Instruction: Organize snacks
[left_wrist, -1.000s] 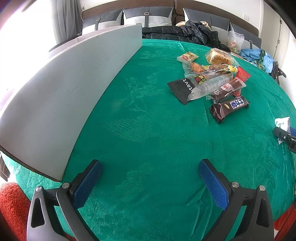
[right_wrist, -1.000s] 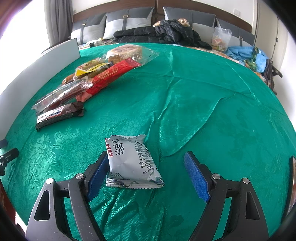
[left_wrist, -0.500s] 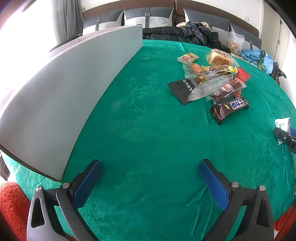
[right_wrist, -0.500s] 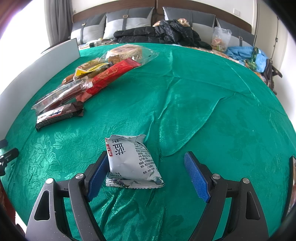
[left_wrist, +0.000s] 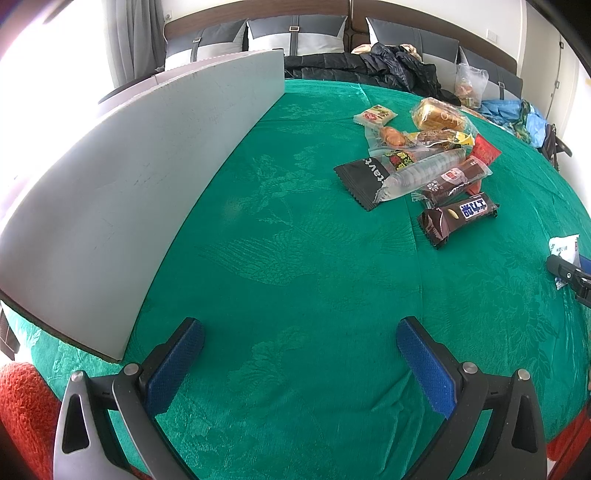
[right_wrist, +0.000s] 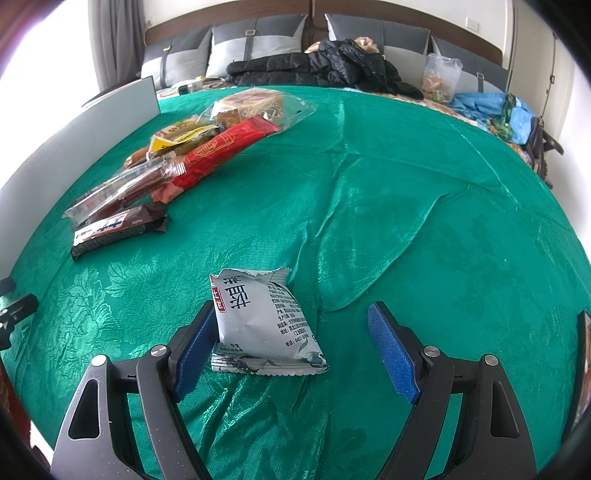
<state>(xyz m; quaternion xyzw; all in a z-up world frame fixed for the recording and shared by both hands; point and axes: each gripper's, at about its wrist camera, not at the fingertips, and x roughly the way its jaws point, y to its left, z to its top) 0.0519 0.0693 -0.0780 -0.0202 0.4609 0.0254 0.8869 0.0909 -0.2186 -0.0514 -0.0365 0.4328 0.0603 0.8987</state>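
Note:
A white snack packet lies on the green cloth between the open jaws of my right gripper, against its left finger. It also shows at the right edge of the left wrist view. A pile of snacks lies further off: a brown chocolate bar, a red packet, a bagged bread, a black packet, a clear sleeve of biscuits. My left gripper is open and empty over bare cloth.
A grey board stands along the left side of the cloth. Black jackets, pillows and bags lie at the far end. A red towel shows at the lower left.

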